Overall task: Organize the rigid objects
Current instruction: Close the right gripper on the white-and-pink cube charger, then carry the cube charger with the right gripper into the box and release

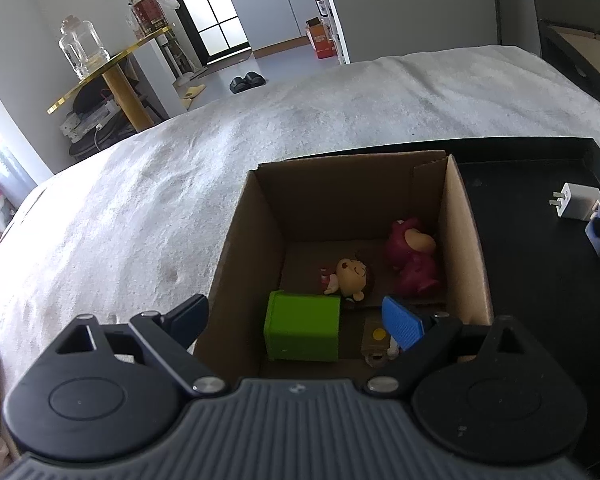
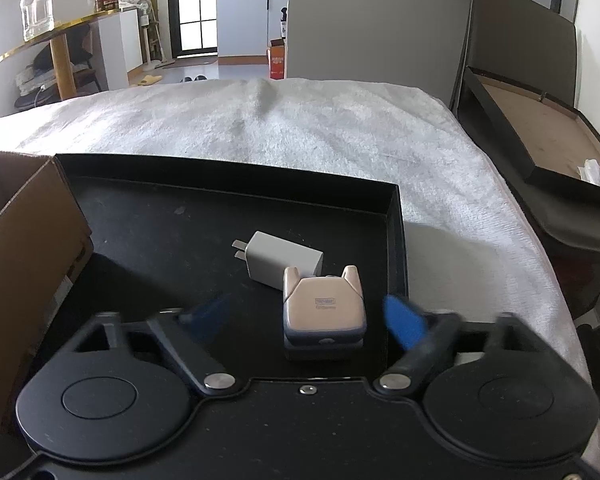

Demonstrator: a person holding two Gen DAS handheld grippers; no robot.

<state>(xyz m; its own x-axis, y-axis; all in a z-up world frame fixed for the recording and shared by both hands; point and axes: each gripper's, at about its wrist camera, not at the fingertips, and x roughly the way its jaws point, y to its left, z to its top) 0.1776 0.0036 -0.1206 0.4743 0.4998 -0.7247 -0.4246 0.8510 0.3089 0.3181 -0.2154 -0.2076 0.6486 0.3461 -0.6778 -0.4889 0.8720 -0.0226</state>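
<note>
The small beige and blue toy you are after stands on the floor of the black tray, close to the tray's near right corner. It sits between the fingers of your right gripper, nearer the right finger than the left. Both blue pads are smeared with blur, and a gap shows on each side of the toy, so the fingers flank it without pressing on it. Just behind the toy, touching or almost touching its back, lies a white charger plug on its side, prongs pointing left.

To the left of the tray stands the open cardboard box; its brown wall fills the left edge of the right wrist view. Your left gripper hangs over the box's near rim with its fingers spread wide and nothing between them: the left finger is outside the box's left wall, the right finger's blue pad is above the inside. On the box floor sit a green block near the front, a small doll with a brown head lying behind it, and a magenta bear figure by the right wall. Tray and box rest on a white fleecy blanket.
</note>
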